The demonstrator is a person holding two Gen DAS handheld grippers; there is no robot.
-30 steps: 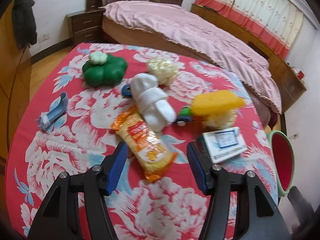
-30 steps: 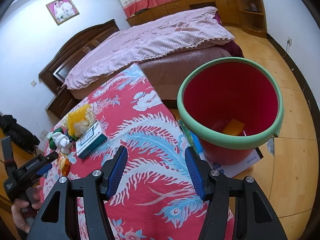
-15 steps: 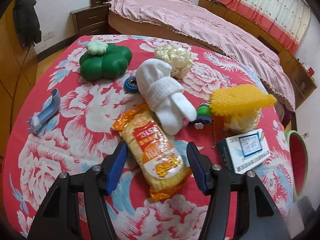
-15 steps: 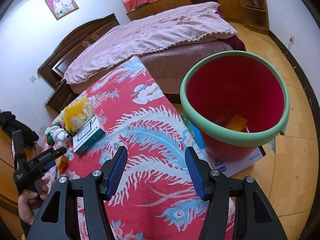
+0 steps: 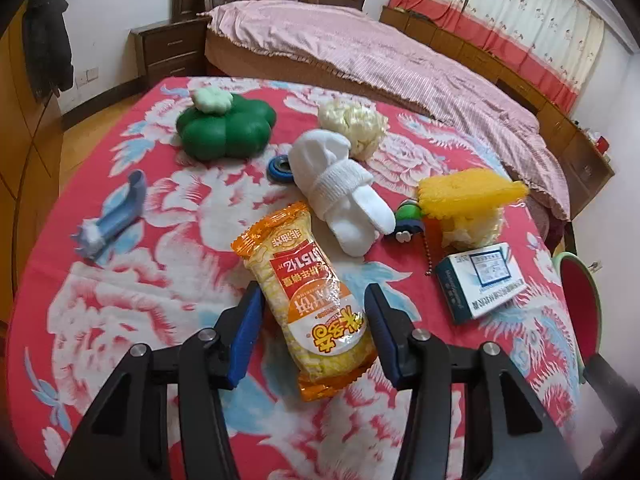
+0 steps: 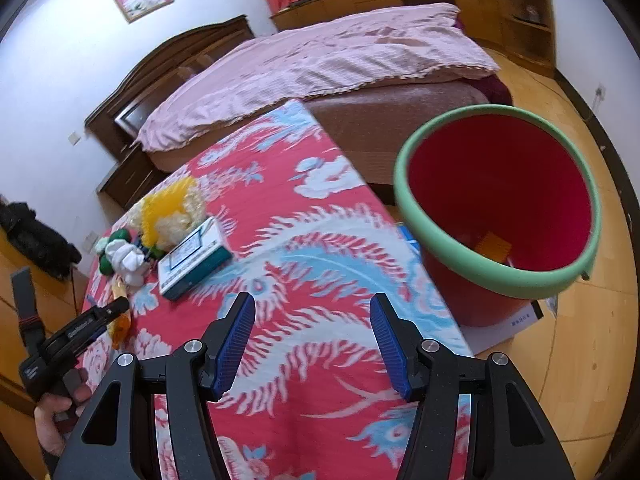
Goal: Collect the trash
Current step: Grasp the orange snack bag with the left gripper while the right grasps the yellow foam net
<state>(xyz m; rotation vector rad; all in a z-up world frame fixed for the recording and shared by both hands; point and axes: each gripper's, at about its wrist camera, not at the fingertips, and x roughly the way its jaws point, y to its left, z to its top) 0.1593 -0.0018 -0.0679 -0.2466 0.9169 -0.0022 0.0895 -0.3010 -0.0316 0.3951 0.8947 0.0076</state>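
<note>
Snack packet [image 5: 312, 304], orange and yellow, lies on a table [image 5: 132, 280] covered in a red floral cloth, near the table's front edge, its lower half between the 2 spread blue fingers [image 5: 244, 330] of the left gripper [image 5: 314, 332], which is released and grips nothing; whether the fingers touch the packet cannot be told. Just behind the packet lies a rolled white sock [image 5: 344, 192], with a blue ring [image 5: 280, 168] at its far side, a crumpled cream ball [image 5: 354, 124] beyond it and a green clover-shaped cushion [image 5: 226, 128] toward the far left corner. A blue-and-white scrap [image 5: 112, 220] sits near the left edge. Toward the right edge are a yellow sponge [image 5: 468, 194] over pale crumpled paper, a small green toy [image 5: 408, 216] on a chain, and a white-and-teal box [image 5: 480, 280]. The right gripper [image 6: 312, 340], also released and holding nothing, hovers over the table's right end. Off the right edge, lower than the tabletop, stands a red bin [image 6: 500, 200] with a green rim; an orange piece lies in its bottom. A bed [image 6: 320, 64] with a pink cover stands beyond the table.
</note>
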